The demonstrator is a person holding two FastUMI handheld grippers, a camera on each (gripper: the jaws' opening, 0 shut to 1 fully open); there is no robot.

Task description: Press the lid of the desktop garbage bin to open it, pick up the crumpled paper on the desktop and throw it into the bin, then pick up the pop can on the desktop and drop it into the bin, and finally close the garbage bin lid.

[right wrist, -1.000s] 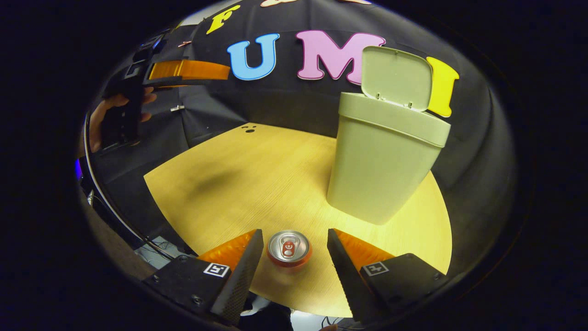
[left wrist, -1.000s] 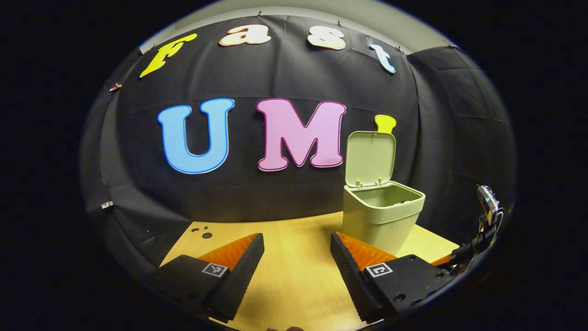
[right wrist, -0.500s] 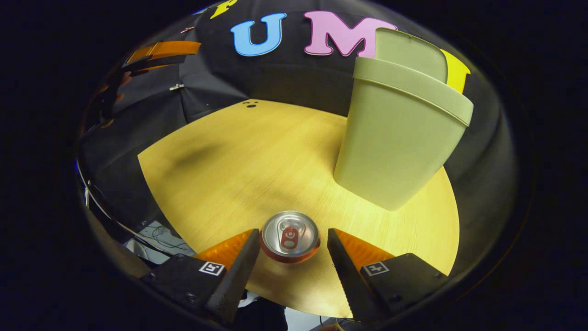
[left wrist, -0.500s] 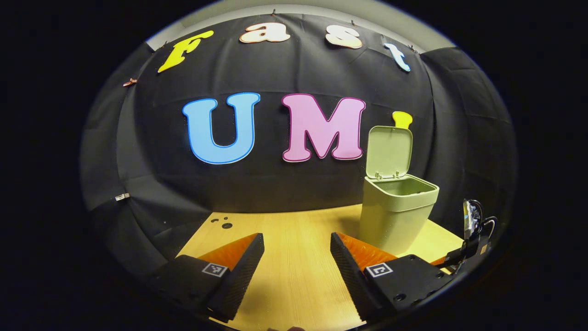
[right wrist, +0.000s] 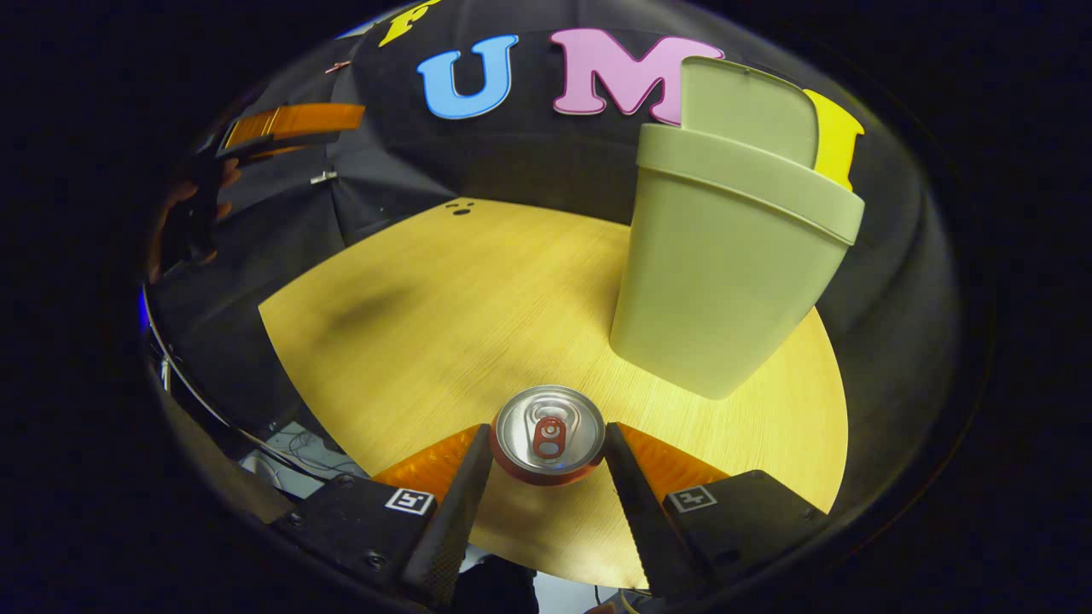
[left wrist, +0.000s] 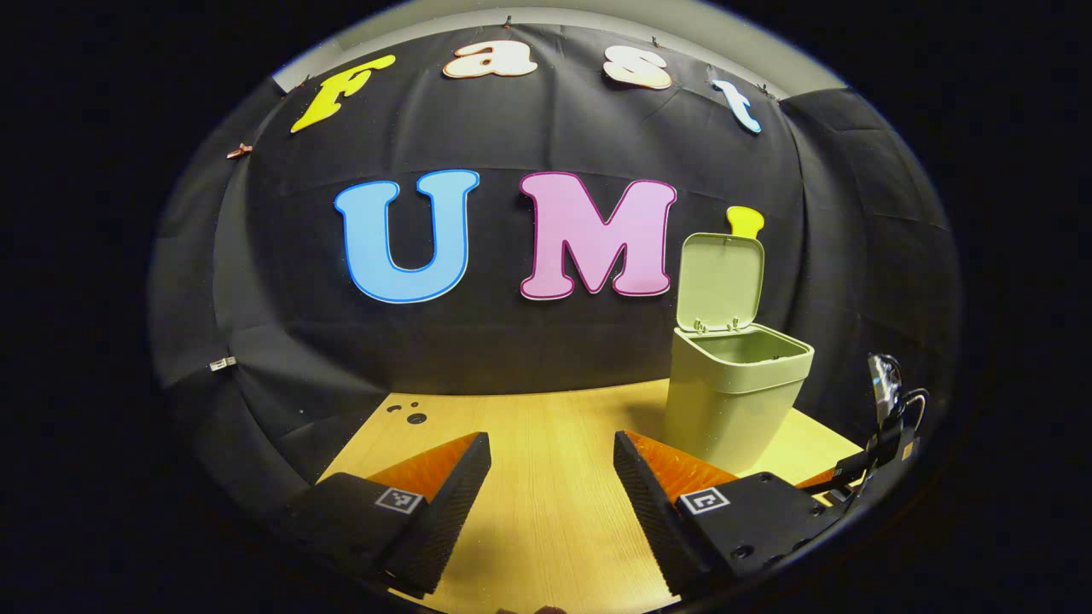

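Note:
The red pop can (right wrist: 548, 433) stands upright on the wooden table, seen from above with its silver top showing. My right gripper (right wrist: 546, 443) is shut on it, one finger touching each side. The pale green bin (right wrist: 725, 273) stands just beyond, its lid (right wrist: 746, 111) tipped up and back. In the left gripper view the bin (left wrist: 734, 401) is at the right, its lid (left wrist: 721, 281) upright and the mouth open. My left gripper (left wrist: 552, 503) hovers over the table, open, with nothing between its fingers.
The yellow wooden table (right wrist: 444, 298) has small dark holes (right wrist: 461, 209) at its far left corner. In the right gripper view the left gripper (right wrist: 290, 128) is held by a hand (right wrist: 183, 230) at the upper left. Cables hang below the table's near edge (right wrist: 290, 443).
My right gripper came down around the can and its fingers closed until they touch its sides. The left gripper pulled back from the bin, then held nearly still.

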